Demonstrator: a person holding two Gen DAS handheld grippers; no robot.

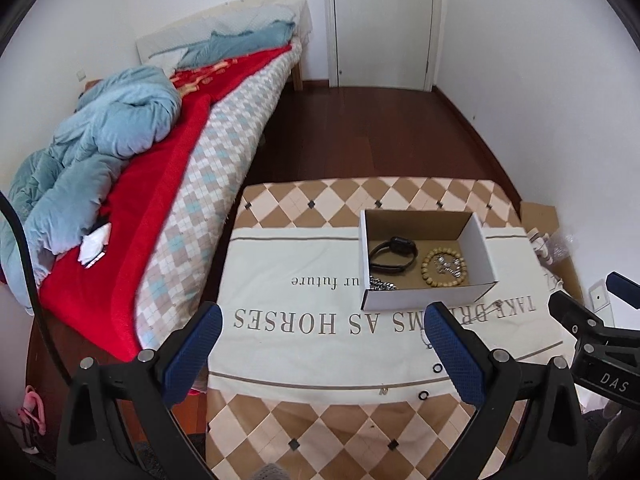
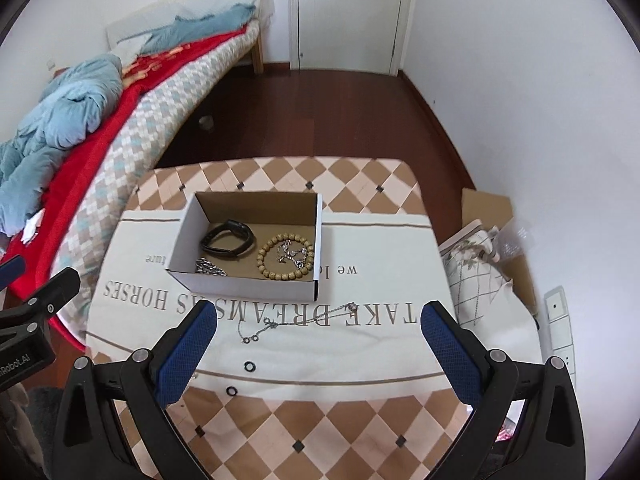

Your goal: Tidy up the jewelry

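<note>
We hold both grippers above the near edge of the worktop, partway through sorting jewelry into an open cardboard box that sits toward the far edge, on a cream cloth printed with lettering; inside it already lie a black wristband, a wooden bead bracelet with a small silver piece resting inside its loop, and a silver chain in the near left corner

The right gripper hovers with its jaws spread wide and nothing between them, and so does the left gripper, its jaws equally wide and empty

Still loose on the cloth is a thin silver necklace, strung out just in front of the box's near wall, with two small black rings between it and the near edge

We judge the step in hand to be the pickup of that necklace, since it lies directly ahead of our right jaws, while from the left wrist view the box stands ahead and slightly right

The next move calls for lowering the right jaws onto the chain and closing on a bunched part of it, as so fine a chain lying flat on soft cloth could slip free or drag the fabric along; then it must be lifted over the near wall and released in a bare patch of the box floor
</note>
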